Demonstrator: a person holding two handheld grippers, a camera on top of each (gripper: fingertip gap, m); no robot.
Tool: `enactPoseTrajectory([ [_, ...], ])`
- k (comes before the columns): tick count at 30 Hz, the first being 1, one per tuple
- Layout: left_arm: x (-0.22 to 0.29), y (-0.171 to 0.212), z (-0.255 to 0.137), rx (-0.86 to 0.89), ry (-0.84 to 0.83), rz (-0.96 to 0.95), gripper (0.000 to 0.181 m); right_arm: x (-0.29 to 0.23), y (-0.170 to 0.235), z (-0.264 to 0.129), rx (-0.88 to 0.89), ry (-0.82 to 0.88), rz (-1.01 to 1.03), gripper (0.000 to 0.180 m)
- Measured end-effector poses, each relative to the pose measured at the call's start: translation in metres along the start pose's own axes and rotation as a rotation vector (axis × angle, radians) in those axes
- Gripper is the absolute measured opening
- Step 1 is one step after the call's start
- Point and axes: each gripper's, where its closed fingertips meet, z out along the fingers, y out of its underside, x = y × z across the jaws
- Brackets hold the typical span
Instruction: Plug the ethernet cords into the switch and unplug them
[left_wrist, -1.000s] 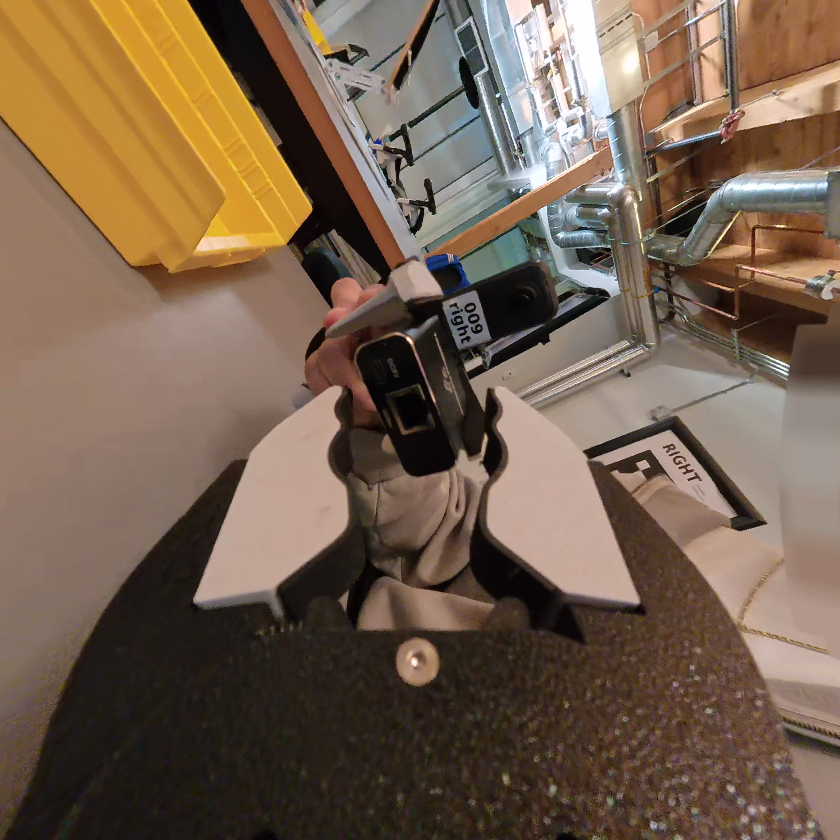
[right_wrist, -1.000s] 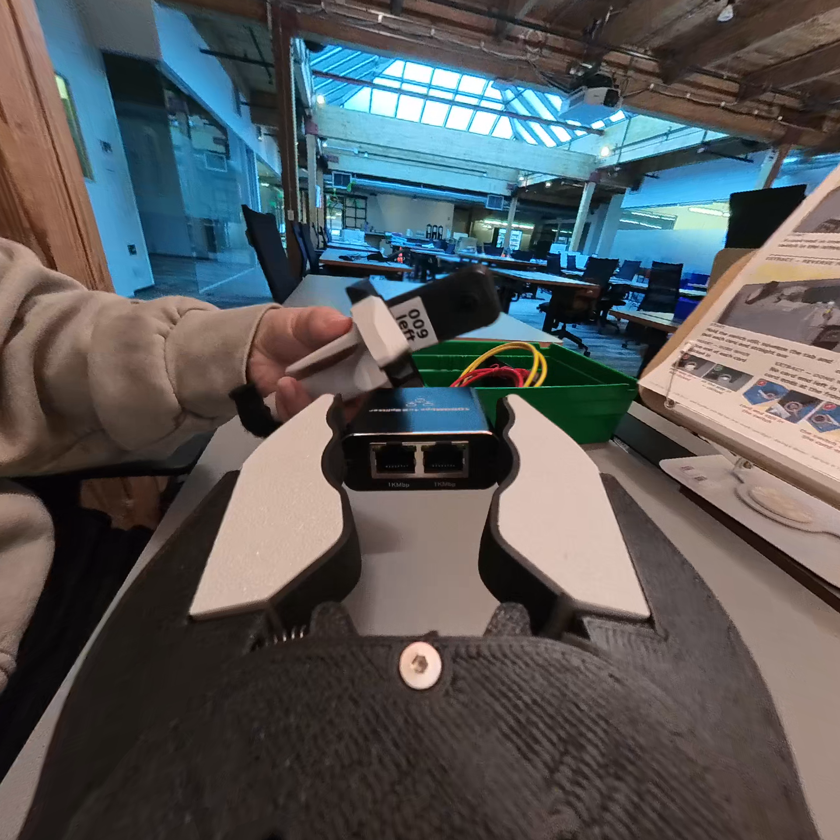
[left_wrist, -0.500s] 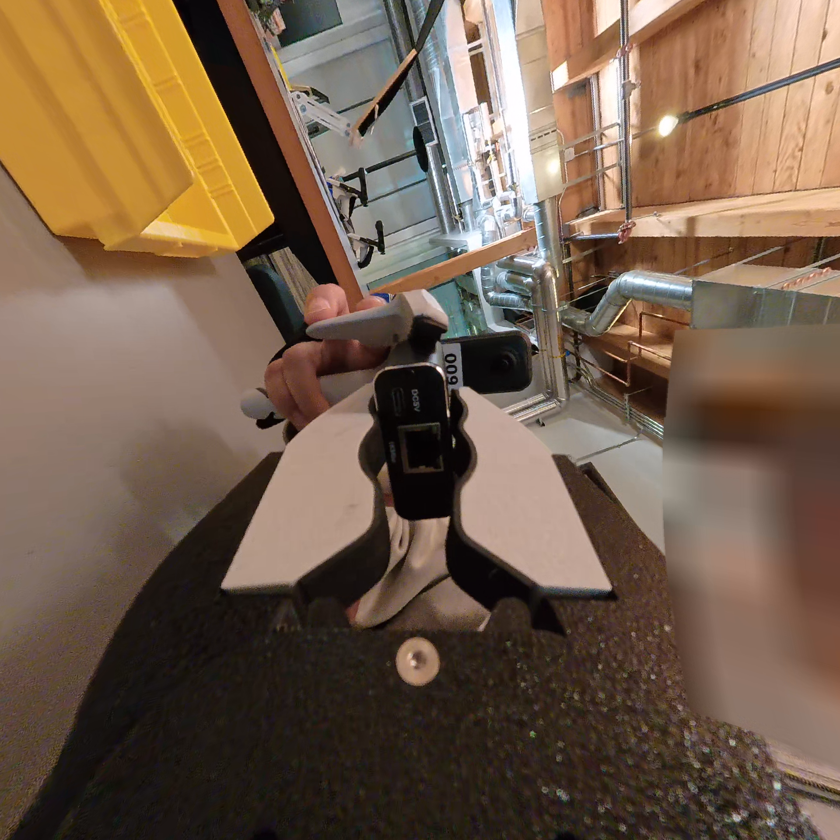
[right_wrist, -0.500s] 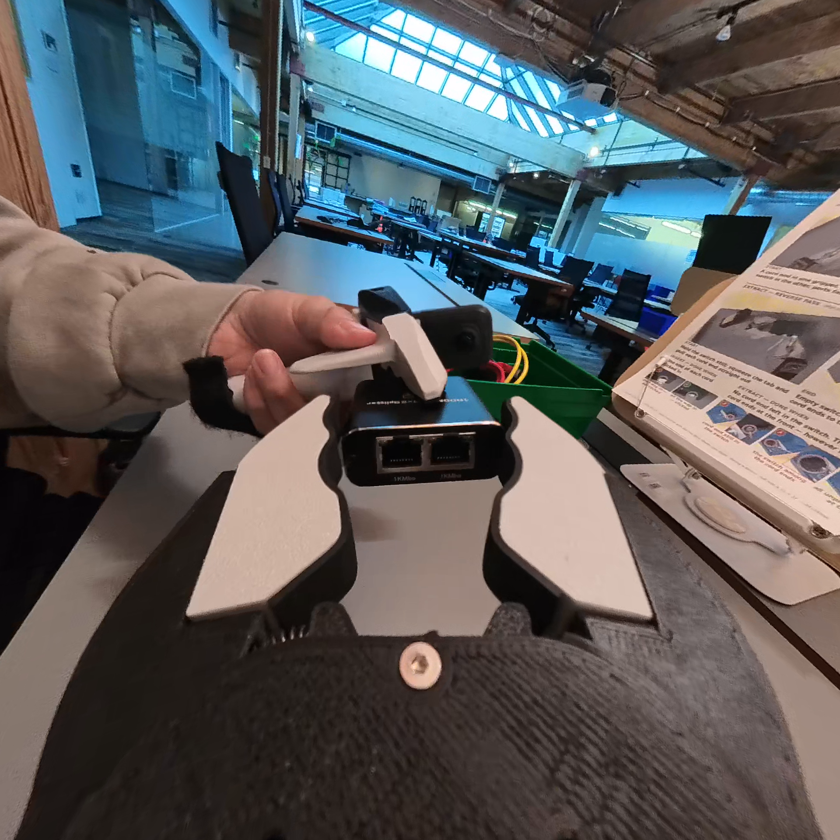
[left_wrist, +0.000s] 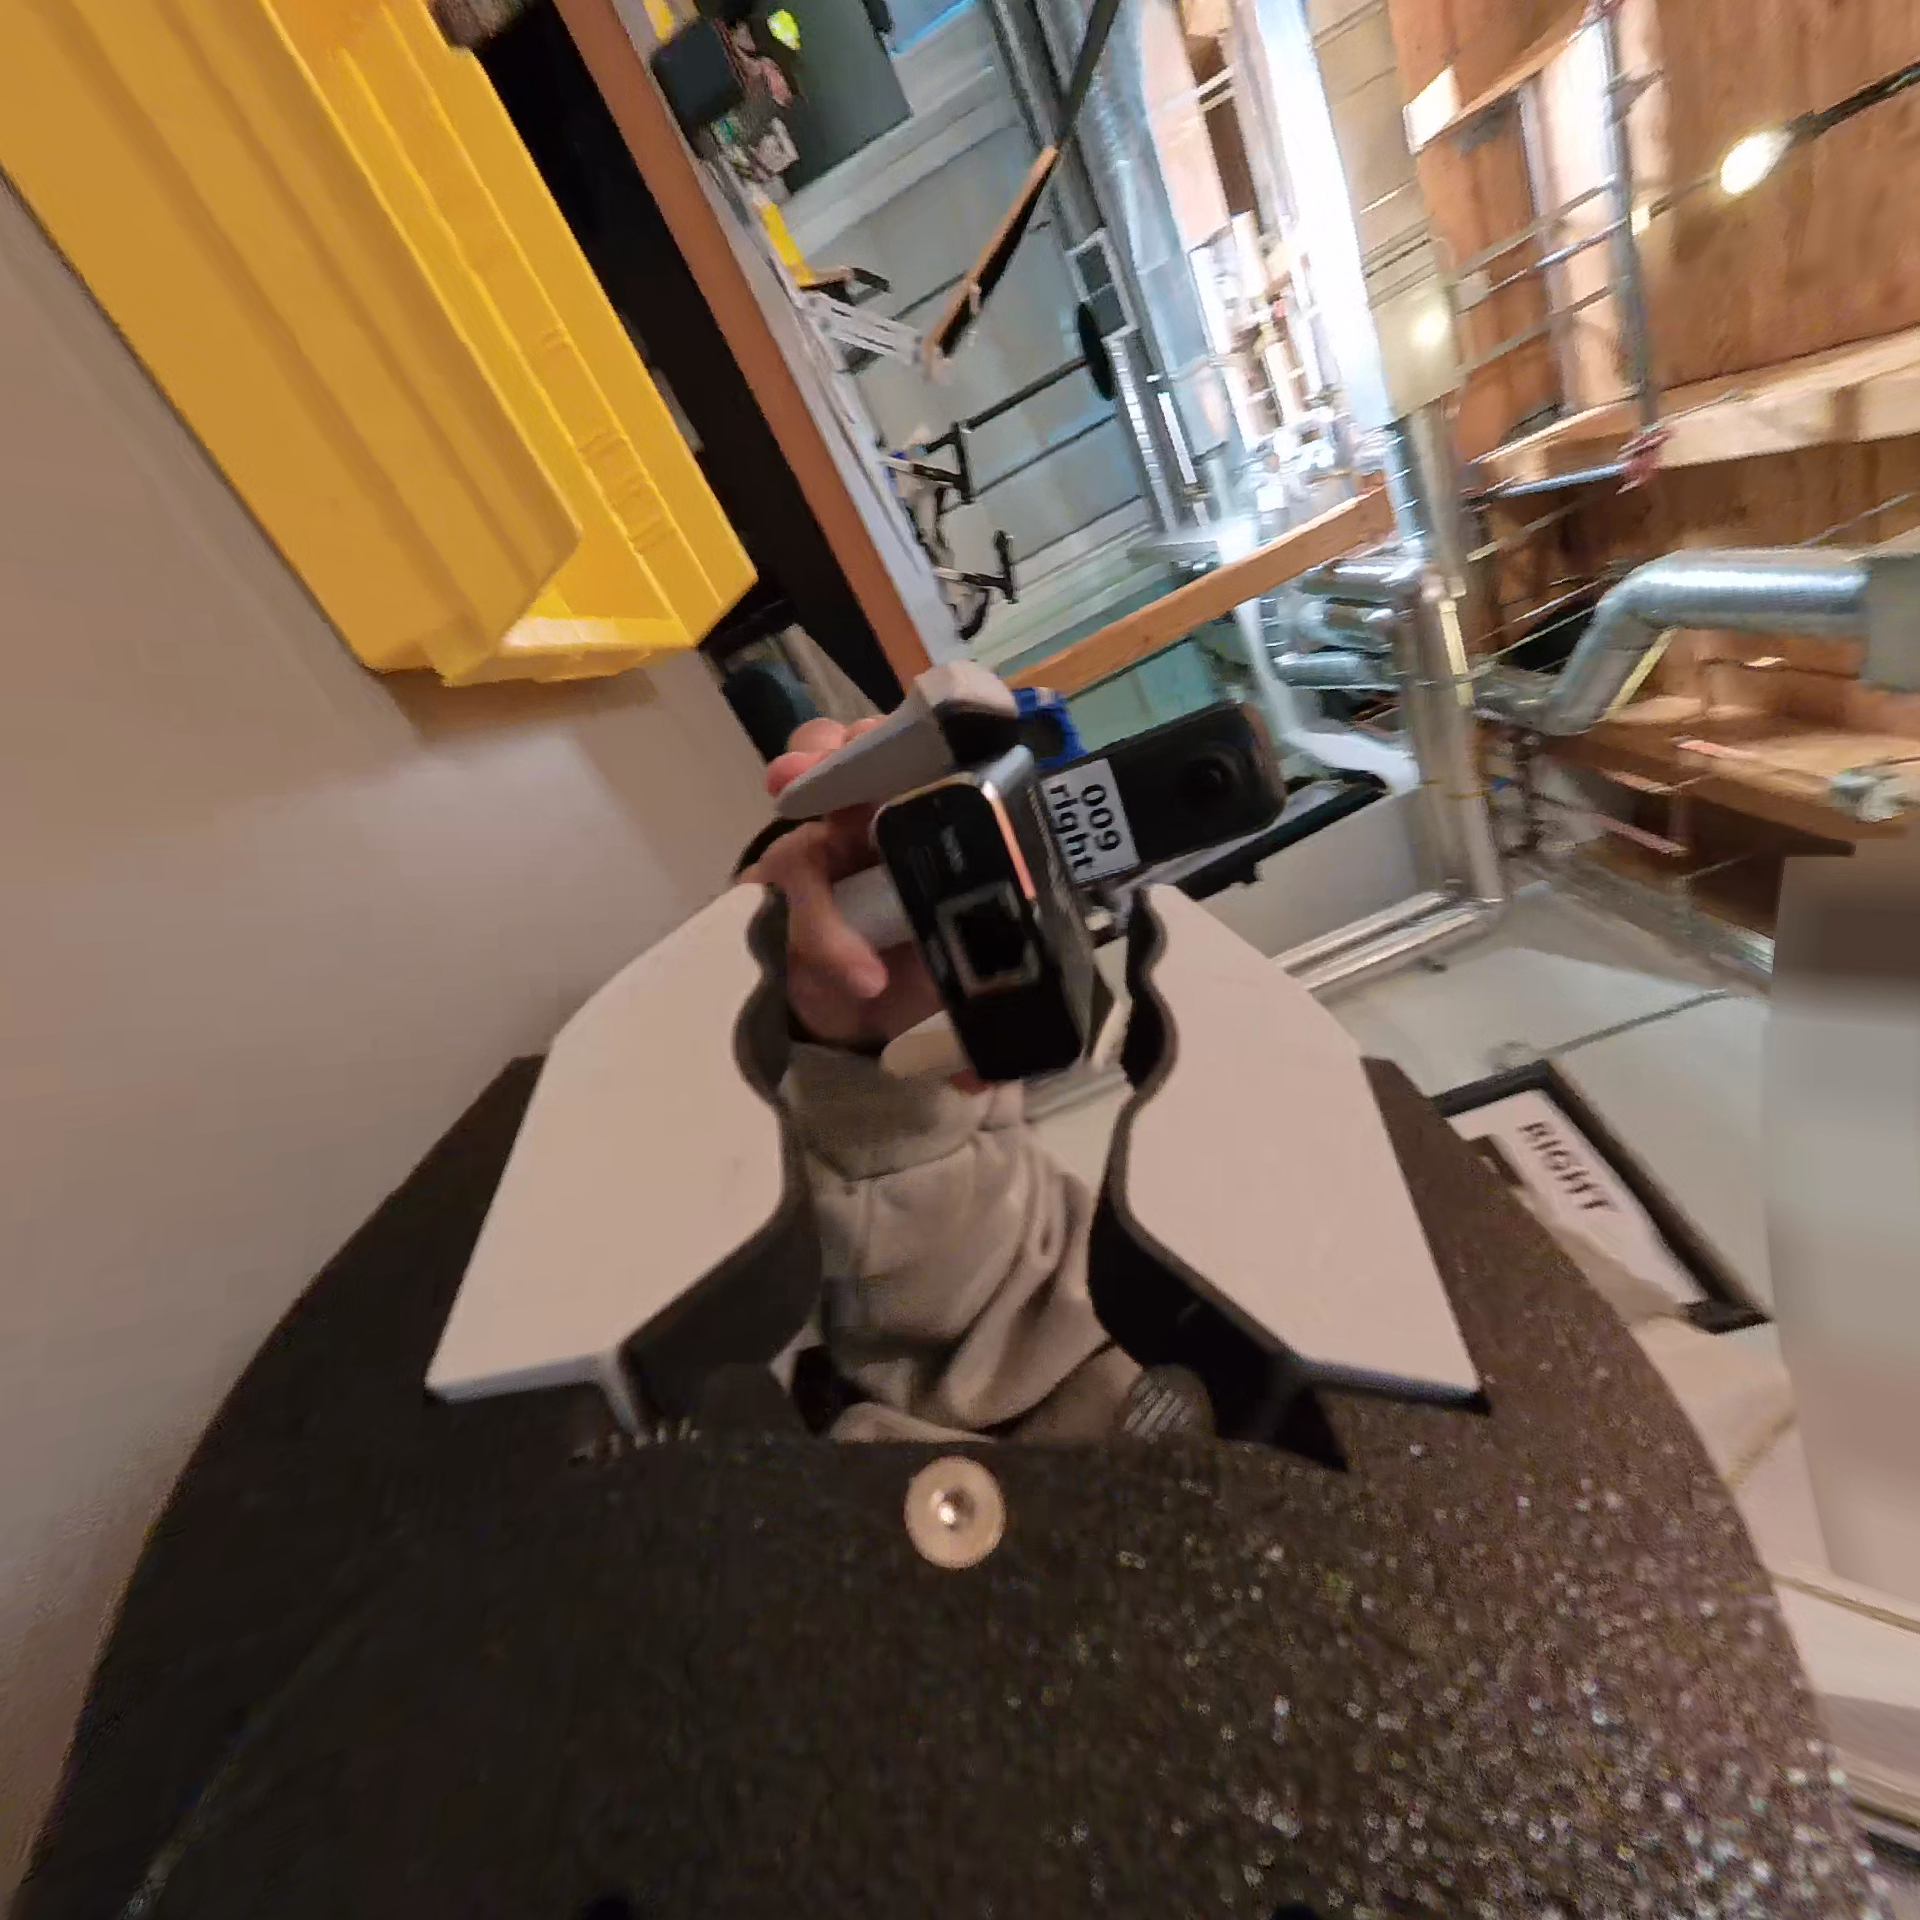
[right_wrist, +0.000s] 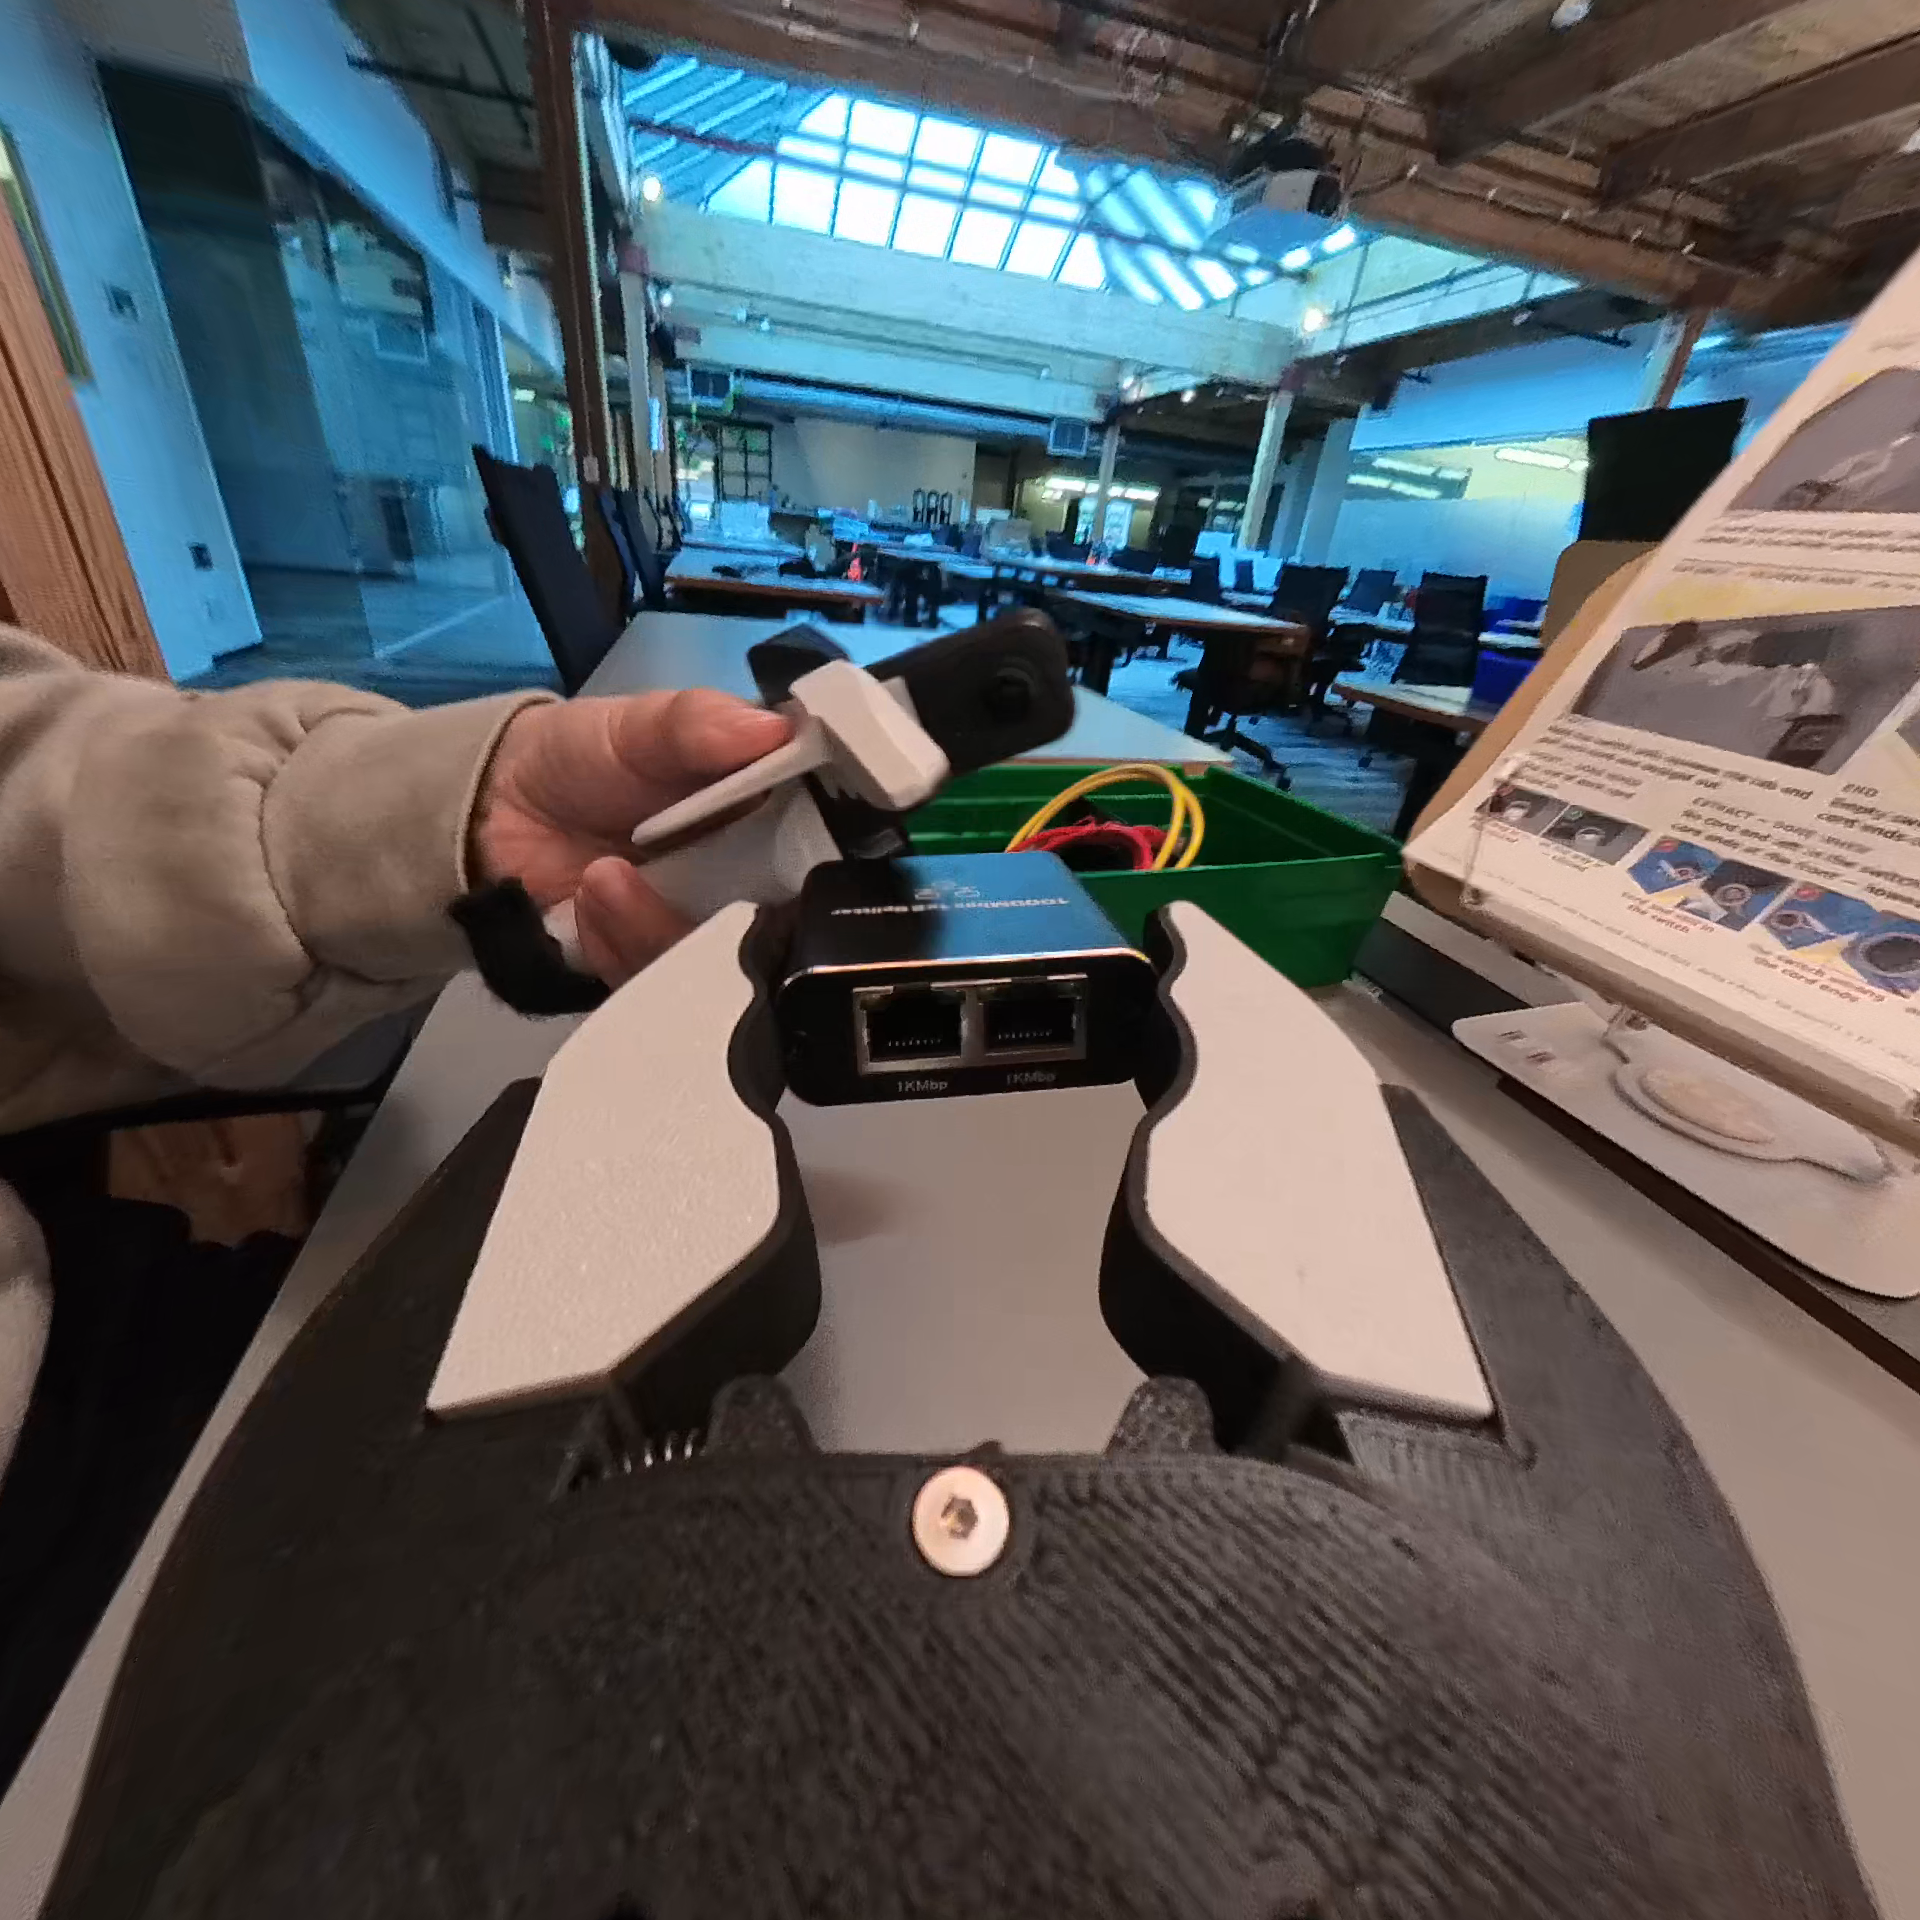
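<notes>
Two grippers face each other across a small black switch (right_wrist: 961, 977). In the right wrist view, the right gripper (right_wrist: 961, 997) pinches the switch between its two white-faced fingers (right_wrist: 644, 1143), one finger pressed to each side wall, with the body level and clear of the grey table (right_wrist: 956, 1268) below. Two empty ports on the switch's near face point back toward the gripper base. Beyond the switch, a person's hand (right_wrist: 613, 810) in a beige sleeve holds the other gripper's handle just to the left of and above the switch. Farther ahead, a green bin (right_wrist: 1268, 894) sits on the table with yellow and red cords (right_wrist: 1122, 821) coiled inside; none is plugged in. To the right, an instruction sheet (right_wrist: 1714, 790) leans on a stand. In the left wrist view, the left gripper (left_wrist: 940, 997) is spread wide, its fingers (left_wrist: 644, 1174) apart and holding nothing. The switch (left_wrist: 987, 925) appears ahead between the tips, tilted, showing a single empty port on its opposite face; whether the tips touch it cannot be told. A yellow bin (left_wrist: 343, 343) lies to the upper left on the table.
</notes>
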Motion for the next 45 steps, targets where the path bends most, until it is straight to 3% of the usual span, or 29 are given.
enactPoseTrajectory([
  [5, 0.000, -0.035, -0.056, 0.095, -0.196, 0.240, 0.060, 0.023, -0.006, -0.024, 0.029, 0.074, 0.030, 0.068],
  [10, -0.040, -0.091, -0.171, 0.123, -0.732, 0.462, 0.054, 0.029, -0.004, -0.029, 0.028, 0.082, 0.042, 0.067],
  [15, -0.100, -0.142, -0.290, -0.095, -1.216, 0.646, 0.044, 0.026, 0.003, -0.023, 0.013, 0.058, 0.050, 0.067],
  [18, -0.134, -0.167, -0.334, -0.302, -1.399, 0.746, 0.044, 0.027, 0.006, -0.022, 0.006, 0.057, 0.057, 0.067],
  [22, -0.165, -0.195, -0.350, -0.517, -1.545, 0.929, 0.046, 0.029, 0.004, -0.024, 0.018, 0.052, 0.074, 0.067],
  [27, -0.202, -0.195, -0.352, -0.690, -1.561, 0.962, 0.048, 0.033, 0.010, -0.028, -0.001, 0.080, 0.080, 0.067],
  [30, -0.202, -0.208, -0.359, -0.670, -1.686, 1.067, 0.017, 0.033, 0.011, -0.028, 0.007, 0.096, 0.078, 0.067],
  [31, -0.200, -0.210, -0.359, -0.664, -1.701, 1.092, 0.016, 0.031, 0.011, -0.028, 0.011, 0.089, 0.073, 0.067],
  [37, -0.171, -0.214, -0.358, -0.509, -1.759, 1.193, 0.017, 0.028, 0.007, -0.025, 0.070, 0.054, 0.112, 0.066],
  [40, -0.149, -0.204, -0.366, -0.452, -1.865, 1.065, 0.055, 0.022, 0.000, -0.023, 0.080, 0.033, 0.103, 0.066],
  [43, -0.088, -0.184, -0.350, -0.205, -1.922, 0.991, 0.065, 0.017, -0.003, -0.020, 0.070, 0.023, 0.079, 0.066],
  [45, -0.039, -0.162, -0.347, -0.070, -2.068, 0.994, 0.064, 0.015, -0.004, -0.019, 0.073, 0.014, 0.078, 0.066],
])
